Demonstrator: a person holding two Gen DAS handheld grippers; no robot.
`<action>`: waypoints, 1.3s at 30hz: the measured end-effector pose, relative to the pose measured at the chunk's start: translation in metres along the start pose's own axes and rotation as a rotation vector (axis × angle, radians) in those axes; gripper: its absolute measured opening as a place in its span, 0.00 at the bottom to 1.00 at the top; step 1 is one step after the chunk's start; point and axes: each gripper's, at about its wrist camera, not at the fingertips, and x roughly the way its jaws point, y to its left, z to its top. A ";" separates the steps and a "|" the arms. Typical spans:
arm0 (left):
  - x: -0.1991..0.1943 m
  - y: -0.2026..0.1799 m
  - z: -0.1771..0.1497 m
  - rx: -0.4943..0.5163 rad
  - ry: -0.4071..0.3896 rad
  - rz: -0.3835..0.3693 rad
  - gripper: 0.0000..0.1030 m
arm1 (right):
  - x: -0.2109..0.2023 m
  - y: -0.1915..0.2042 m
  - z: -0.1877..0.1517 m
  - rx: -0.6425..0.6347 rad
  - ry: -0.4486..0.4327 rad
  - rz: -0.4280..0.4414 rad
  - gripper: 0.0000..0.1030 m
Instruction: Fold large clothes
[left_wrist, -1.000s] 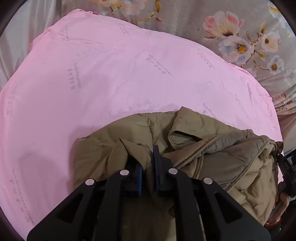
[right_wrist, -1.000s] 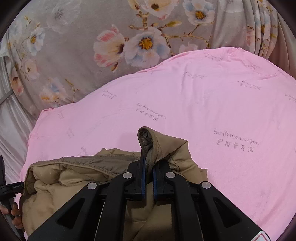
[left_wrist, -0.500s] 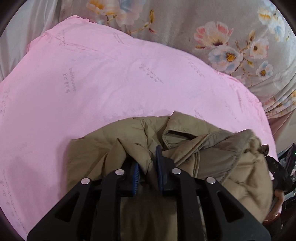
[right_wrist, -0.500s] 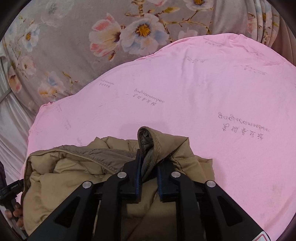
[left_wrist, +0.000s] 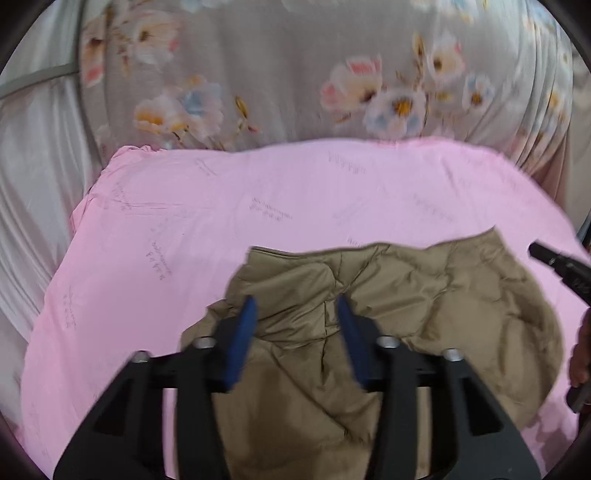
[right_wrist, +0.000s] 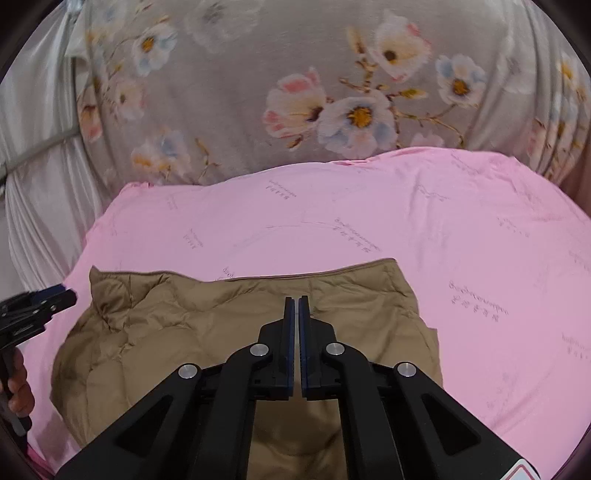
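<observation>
A tan quilted jacket lies folded flat on the pink sheet; it also shows in the right wrist view. My left gripper is open and empty, its blue pads spread above the jacket. My right gripper is shut with nothing between its jaws, held over the jacket's far edge. The right gripper's tip shows at the right of the left wrist view, and the left gripper at the left of the right wrist view.
The pink sheet covers the bed. A grey flowered cloth hangs behind it and pale curtain fabric lies at the left. A hand shows at the left edge.
Both grippers let go of the jacket and drew back. The left gripper opened wide. The right gripper is shut on nothing. The jacket went from bunched up to lying flat.
</observation>
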 end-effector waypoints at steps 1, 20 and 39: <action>0.016 -0.003 0.003 0.006 0.034 0.013 0.23 | 0.008 0.010 0.003 -0.032 0.017 0.001 0.01; 0.141 0.036 0.002 -0.161 0.171 0.140 0.06 | 0.111 -0.083 -0.018 0.201 0.198 -0.088 0.00; 0.159 0.025 -0.002 -0.110 0.144 0.214 0.03 | 0.119 -0.080 -0.023 0.226 0.196 -0.088 0.00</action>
